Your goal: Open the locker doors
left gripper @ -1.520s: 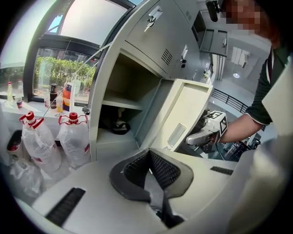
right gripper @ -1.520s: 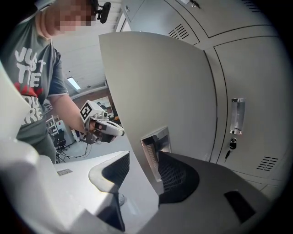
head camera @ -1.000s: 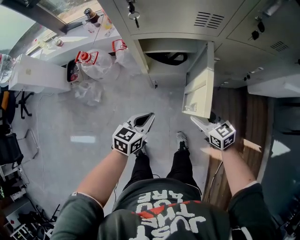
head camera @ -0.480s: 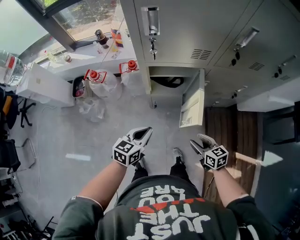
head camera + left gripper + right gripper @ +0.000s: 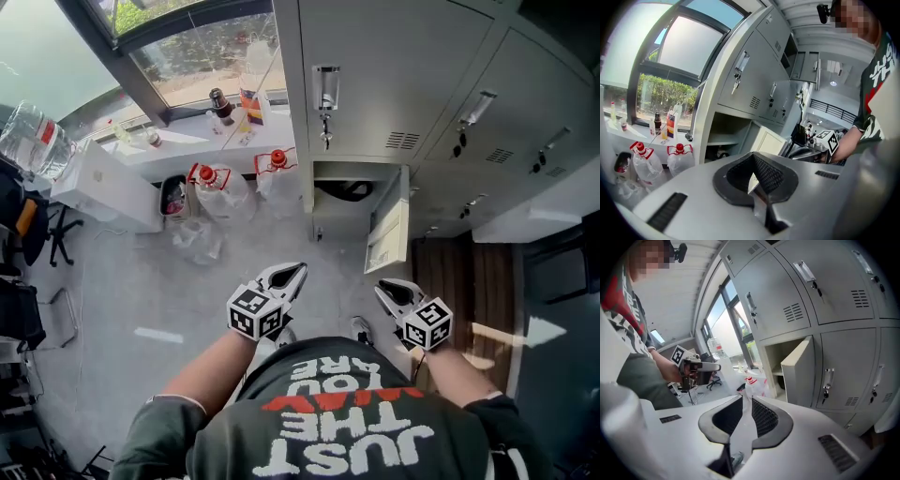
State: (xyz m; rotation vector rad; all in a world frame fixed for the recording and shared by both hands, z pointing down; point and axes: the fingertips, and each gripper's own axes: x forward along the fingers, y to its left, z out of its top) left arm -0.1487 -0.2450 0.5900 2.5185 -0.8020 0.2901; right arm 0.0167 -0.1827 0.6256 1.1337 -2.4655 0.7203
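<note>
Grey lockers (image 5: 394,84) fill the top of the head view. One low door (image 5: 387,232) stands swung open, and its compartment (image 5: 342,192) shows a dark thing inside. That door also appears in the left gripper view (image 5: 771,143) and in the right gripper view (image 5: 797,373). The upper door beside it is closed, with keys hanging from its handle (image 5: 325,89). My left gripper (image 5: 286,277) (image 5: 752,157) is shut and holds nothing. My right gripper (image 5: 389,292) (image 5: 742,399) hangs short of the open door. Its jaws are closing to a narrow gap with nothing between them.
Two water jugs with red caps (image 5: 208,183) (image 5: 277,169) and a white box (image 5: 103,187) stand on the floor under the window sill (image 5: 220,103), which carries bottles. A black chair (image 5: 56,234) is at far left. A white counter (image 5: 544,211) juts out at right above wood flooring (image 5: 469,281).
My right gripper has pulled back from the open door's edge toward my body, and its jaws have narrowed. The view has lifted to show more upper lockers. The left gripper has hardly moved.
</note>
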